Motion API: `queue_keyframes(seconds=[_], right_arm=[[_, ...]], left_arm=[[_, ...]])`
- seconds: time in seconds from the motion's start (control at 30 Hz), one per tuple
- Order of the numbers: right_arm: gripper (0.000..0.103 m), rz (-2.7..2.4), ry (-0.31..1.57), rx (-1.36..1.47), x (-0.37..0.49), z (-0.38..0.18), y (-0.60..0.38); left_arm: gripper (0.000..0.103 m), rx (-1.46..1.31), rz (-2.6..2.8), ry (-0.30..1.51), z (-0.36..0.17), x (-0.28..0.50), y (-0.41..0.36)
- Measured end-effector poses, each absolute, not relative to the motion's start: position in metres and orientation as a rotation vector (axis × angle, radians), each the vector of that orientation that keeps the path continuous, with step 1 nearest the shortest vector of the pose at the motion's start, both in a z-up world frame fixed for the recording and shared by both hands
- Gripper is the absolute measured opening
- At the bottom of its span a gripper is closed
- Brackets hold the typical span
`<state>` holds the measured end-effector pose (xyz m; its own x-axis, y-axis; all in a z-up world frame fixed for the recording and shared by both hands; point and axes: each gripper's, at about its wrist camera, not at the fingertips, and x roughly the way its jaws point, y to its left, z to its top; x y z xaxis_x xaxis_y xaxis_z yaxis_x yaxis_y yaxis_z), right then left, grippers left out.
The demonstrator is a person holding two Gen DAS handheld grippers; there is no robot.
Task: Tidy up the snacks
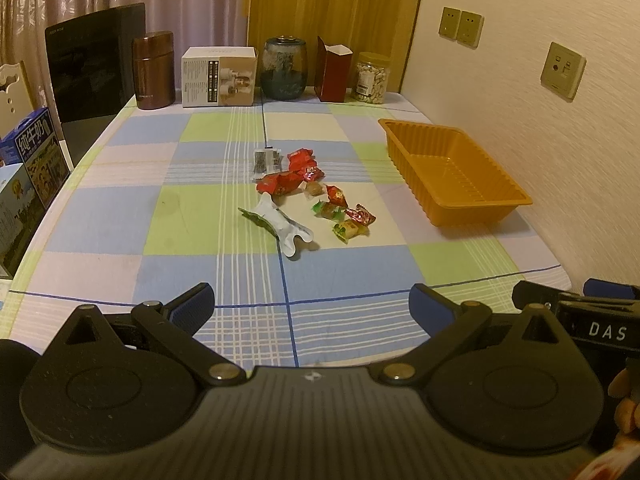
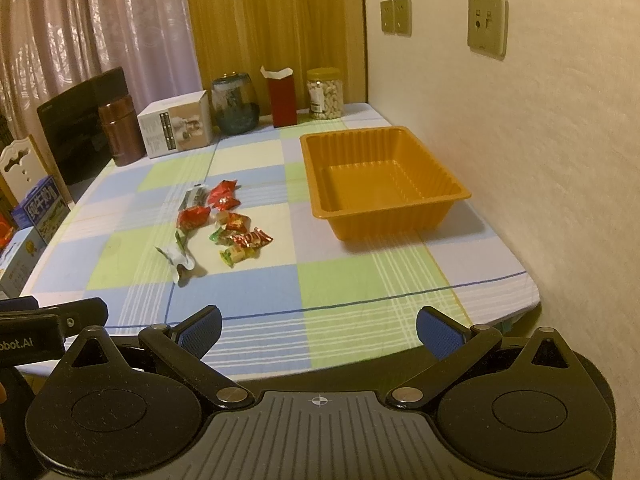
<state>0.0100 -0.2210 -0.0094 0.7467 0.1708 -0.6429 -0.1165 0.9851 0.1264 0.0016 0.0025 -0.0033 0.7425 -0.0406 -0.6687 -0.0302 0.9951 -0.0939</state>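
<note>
A pile of wrapped snacks point(image 1: 308, 188) lies mid-table on the checked cloth: red packets, green and yellow candies, a white crumpled wrapper point(image 1: 280, 224) and a black-and-white sachet point(image 1: 265, 160). The pile also shows in the right wrist view point(image 2: 224, 224). An empty orange plastic tray point(image 1: 456, 172) stands to the right by the wall, also in the right wrist view point(image 2: 380, 184). My left gripper point(image 1: 312, 308) is open and empty over the near table edge. My right gripper point(image 2: 320, 332) is open and empty, also at the near edge.
Along the far edge stand a brown canister point(image 1: 154, 70), a white box point(image 1: 219, 76), a glass jar point(image 1: 284, 68), a red carton point(image 1: 334, 68) and a nut jar point(image 1: 372, 77). Milk cartons point(image 1: 38, 156) and a black panel point(image 1: 94, 76) stand left. The wall point(image 1: 560, 160) is right.
</note>
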Motion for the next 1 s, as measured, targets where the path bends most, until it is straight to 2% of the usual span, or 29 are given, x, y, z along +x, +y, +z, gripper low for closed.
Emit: queue_keyframes(seconds=[0.37, 0.77, 0.83, 0.87, 1.0], right_arm=[[0.103, 0.164, 0.692, 0.114, 0.031, -0.028, -0.219], [0.102, 0.206, 0.686, 0.128, 0.092, -0.056, -0.202], [0.093, 0.22, 0.691, 0.132, 0.105, -0.061, -0.198], [0.083, 0.225, 0.699, 0.133, 0.111, -0.064, -0.196], [0.074, 0.238, 0.719, 0.139, 0.134, -0.075, -0.19]], left_arm=[[0.103, -0.16, -0.004, 0.737, -0.017, 0.022, 0.019], [0.102, -0.223, 0.061, 0.757, -0.052, 0.092, 0.055], [0.1, -0.217, 0.062, 0.752, -0.058, 0.106, 0.057], [0.096, -0.217, 0.061, 0.753, -0.062, 0.113, 0.058], [0.09, -0.22, 0.051, 0.76, -0.077, 0.143, 0.059]])
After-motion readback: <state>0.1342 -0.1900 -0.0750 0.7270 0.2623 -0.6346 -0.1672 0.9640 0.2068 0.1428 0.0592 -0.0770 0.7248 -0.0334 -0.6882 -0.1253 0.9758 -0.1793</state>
